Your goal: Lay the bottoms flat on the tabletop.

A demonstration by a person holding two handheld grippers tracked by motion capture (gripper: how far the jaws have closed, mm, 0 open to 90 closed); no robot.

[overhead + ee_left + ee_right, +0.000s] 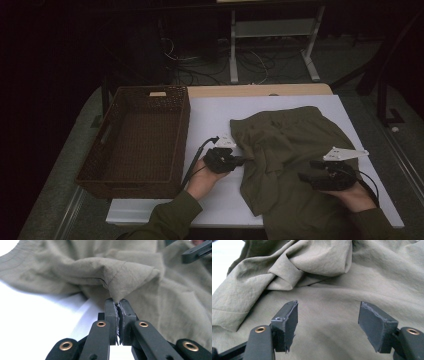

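The olive garment (pixel 295 160) lies rumpled at centre-right on the desk (pixel 215 120), not yet folded or in the basket (pixel 140 140); left tongs (pixel 119 305) clamp its edge, right tongs (pixel 328 322) stand apart above it.

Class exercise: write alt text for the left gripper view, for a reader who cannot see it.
The left gripper, its two black jaws shut, pinches a folded corner of an olive-green garment above a white table.
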